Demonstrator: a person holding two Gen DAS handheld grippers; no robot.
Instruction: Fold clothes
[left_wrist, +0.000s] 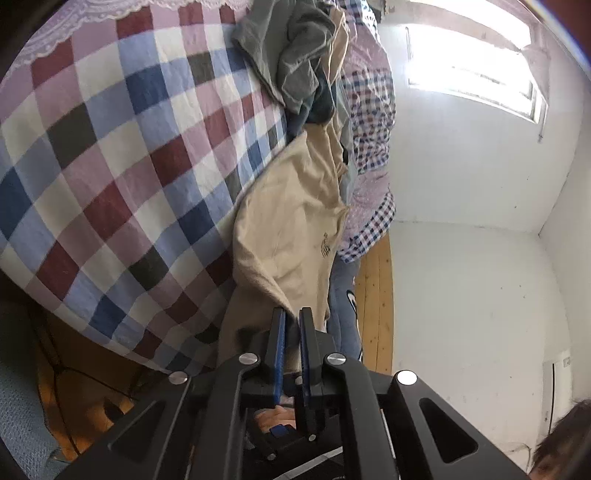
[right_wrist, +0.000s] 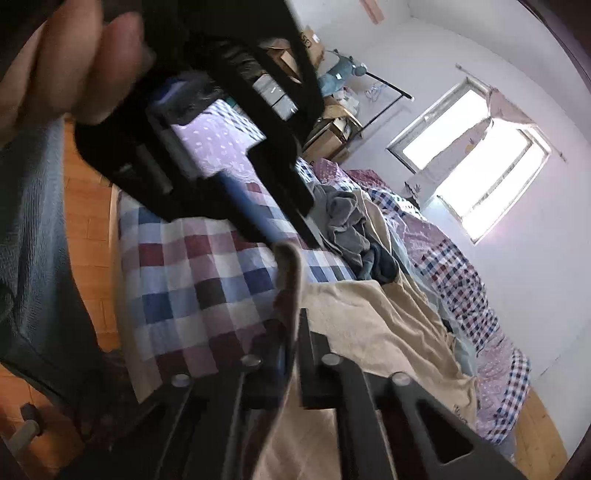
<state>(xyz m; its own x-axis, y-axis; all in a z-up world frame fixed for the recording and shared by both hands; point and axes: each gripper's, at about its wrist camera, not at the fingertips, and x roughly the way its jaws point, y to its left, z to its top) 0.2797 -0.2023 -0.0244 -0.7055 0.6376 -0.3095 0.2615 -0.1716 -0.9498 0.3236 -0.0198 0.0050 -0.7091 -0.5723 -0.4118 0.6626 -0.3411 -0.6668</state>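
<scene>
A beige garment (left_wrist: 291, 221) lies crumpled over the checked bed sheet (left_wrist: 110, 166), one edge lifted. In the left wrist view my left gripper (left_wrist: 291, 314) is shut on a corner of that edge, with cloth showing between the blue pads. In the right wrist view my right gripper (right_wrist: 293, 321) is shut on a fold of the same beige garment (right_wrist: 388, 325), which stands up above its fingertips. The left gripper (right_wrist: 295, 242), blurred and held by a hand (right_wrist: 74, 55), pinches the same edge just above.
A heap of grey and dark blue clothes (left_wrist: 295, 62) (right_wrist: 347, 225) lies farther along the bed. A small-checked quilt (left_wrist: 369, 110) (right_wrist: 461, 280) is bunched by the wall under a bright window (right_wrist: 480, 162). Wooden floor (right_wrist: 85, 221) borders the bed. Boxes (right_wrist: 332, 125) stand behind.
</scene>
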